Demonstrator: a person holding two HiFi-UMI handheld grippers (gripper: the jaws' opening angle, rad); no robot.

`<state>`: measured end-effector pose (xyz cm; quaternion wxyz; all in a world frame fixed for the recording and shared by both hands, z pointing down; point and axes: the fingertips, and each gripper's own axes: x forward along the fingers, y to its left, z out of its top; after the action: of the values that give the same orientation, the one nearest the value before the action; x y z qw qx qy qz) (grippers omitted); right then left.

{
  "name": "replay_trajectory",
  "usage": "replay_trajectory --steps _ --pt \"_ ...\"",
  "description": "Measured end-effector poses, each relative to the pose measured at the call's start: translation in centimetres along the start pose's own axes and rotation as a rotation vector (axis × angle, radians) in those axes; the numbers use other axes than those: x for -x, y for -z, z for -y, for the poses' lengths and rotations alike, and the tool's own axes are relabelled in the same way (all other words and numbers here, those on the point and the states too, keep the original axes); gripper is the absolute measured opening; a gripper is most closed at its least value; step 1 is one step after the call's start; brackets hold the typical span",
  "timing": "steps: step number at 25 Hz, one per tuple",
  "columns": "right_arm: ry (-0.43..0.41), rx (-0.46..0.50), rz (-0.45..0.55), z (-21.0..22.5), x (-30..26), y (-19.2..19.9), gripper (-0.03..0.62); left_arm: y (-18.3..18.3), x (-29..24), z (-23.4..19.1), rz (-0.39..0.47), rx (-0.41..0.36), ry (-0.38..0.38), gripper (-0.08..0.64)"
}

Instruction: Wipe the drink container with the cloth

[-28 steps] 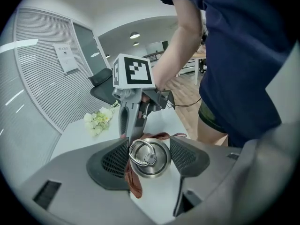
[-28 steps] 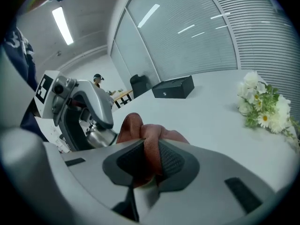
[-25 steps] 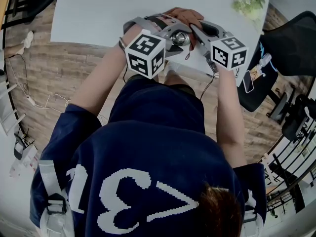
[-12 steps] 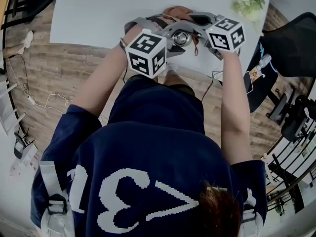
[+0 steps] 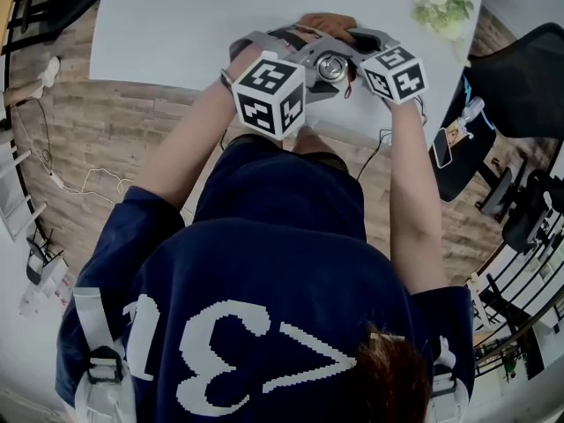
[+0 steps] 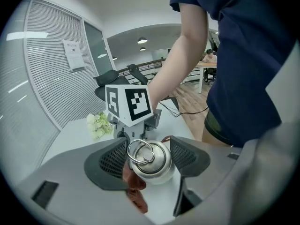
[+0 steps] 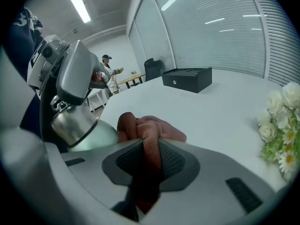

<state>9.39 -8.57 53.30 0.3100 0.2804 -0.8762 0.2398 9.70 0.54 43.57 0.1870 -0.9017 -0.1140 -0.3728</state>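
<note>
A steel-capped drink container (image 6: 152,165) with a ring lid and pale green body (image 7: 89,137) stands over the white table's near edge (image 5: 352,126). My left gripper (image 6: 149,156) is shut on its neck, one pad on each side. A reddish-brown cloth (image 7: 150,128) is bunched against the container's far side. My right gripper (image 7: 150,156) is shut on that cloth; its jaws have just been opening a little, with the cloth still pinched between them. In the head view the cap (image 5: 332,66) shows between both marker cubes, and the cloth (image 5: 328,22) lies just beyond it.
White flowers (image 5: 443,1) lie at the table's far right corner. A black box (image 7: 186,78) sits further back on the table (image 5: 176,16). A black office chair (image 5: 520,77) stands right of the table. Cables trail on the wood floor.
My right gripper swung up and toward the container, rolled, then sank a little, taking the cloth round the far side. The left gripper and container shifted slightly right.
</note>
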Motion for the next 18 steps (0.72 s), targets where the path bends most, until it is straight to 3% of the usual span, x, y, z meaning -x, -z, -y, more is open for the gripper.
replay_trajectory --steps 8,14,18 --pt "0.047 -0.151 0.120 1.1 1.8 -0.3 0.164 -0.3 0.2 -0.5 0.031 0.030 -0.044 0.281" --pt "0.139 -0.176 0.221 2.0 4.8 -2.1 0.165 -2.1 3.6 -3.5 0.244 0.234 -0.151 0.279" --pt "0.286 -0.180 0.402 3.1 9.5 -5.5 0.050 -1.5 6.3 -5.8 0.294 0.303 -0.256 0.272"
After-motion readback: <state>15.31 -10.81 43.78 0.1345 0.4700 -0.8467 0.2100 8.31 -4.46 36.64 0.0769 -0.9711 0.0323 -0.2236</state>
